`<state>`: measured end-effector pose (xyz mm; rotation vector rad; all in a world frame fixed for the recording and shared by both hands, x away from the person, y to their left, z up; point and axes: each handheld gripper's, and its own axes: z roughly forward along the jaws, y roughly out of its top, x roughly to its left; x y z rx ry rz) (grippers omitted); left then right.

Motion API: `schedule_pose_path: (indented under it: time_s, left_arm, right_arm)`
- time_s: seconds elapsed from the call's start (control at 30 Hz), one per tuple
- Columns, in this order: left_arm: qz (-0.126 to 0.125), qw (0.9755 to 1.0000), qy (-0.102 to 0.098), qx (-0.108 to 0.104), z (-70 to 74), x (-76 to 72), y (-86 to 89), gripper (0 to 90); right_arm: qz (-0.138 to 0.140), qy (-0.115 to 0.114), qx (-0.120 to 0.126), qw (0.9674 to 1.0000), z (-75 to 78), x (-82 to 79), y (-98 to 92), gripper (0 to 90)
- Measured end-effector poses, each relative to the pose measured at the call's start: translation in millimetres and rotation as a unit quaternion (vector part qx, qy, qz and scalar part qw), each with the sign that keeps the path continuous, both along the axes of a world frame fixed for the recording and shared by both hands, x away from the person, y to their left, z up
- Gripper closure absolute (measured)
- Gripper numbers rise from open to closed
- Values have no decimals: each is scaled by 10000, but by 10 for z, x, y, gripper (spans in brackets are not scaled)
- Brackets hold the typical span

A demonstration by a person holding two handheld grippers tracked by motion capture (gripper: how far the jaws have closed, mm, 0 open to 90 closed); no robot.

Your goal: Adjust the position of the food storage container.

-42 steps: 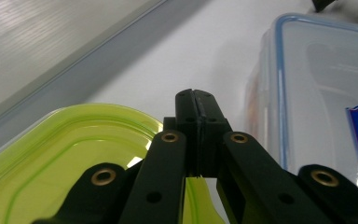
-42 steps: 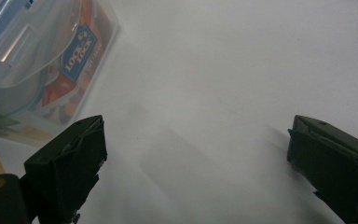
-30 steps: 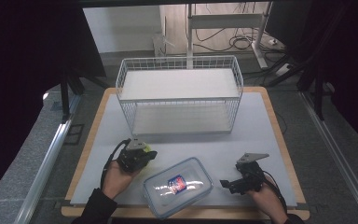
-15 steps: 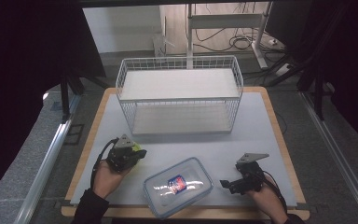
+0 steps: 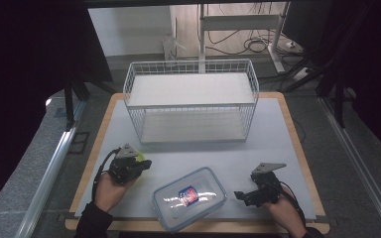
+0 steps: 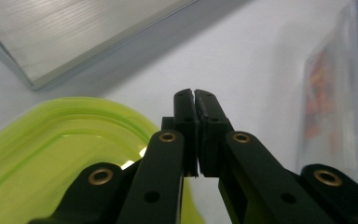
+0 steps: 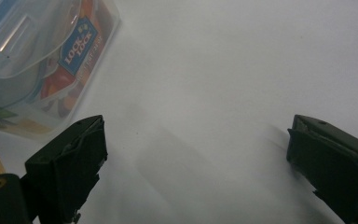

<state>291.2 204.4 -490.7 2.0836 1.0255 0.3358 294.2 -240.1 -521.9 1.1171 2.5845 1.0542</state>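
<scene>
The left gripper (image 5: 140, 166), jaws closed with nothing between them, rests above a green lid (image 6: 60, 154) at about eight o'clock on the table (image 5: 278, 129). The right gripper (image 5: 243, 196), jaws wide open and empty, sits at four o'clock beside the clear box (image 5: 189, 198) at six. To lift the lid cleanly, I'd open the jaws first, then pinch its rim squarely

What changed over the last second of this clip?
The left tool, jaws shut, slid a little leftward, away from the clear container, staying over the green lid. The right tool, open, the container and the wire basket stayed put.
</scene>
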Motion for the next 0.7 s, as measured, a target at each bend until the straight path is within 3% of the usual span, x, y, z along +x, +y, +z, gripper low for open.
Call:
schedule_pose_path:
  time_s: [0.2,0.43,0.57,0.7]
  left_arm:
    - [33,9997,-184,-125,39,-196,-20,866]
    - [88,9994,-178,-267,-8,-490,21,869]
    - [86,9995,-128,-276,-55,-649,18,872]
    - [50,9996,1,-260,-121,-786,-12,873]
  right_arm:
    - [-2,-105,68,9999,29,-7,-5,31]
    - [109,-65,224,9997,78,-32,9,18]
    - [162,-34,274,9995,132,-69,33,138]
    - [349,-33,274,9990,197,-110,41,439]
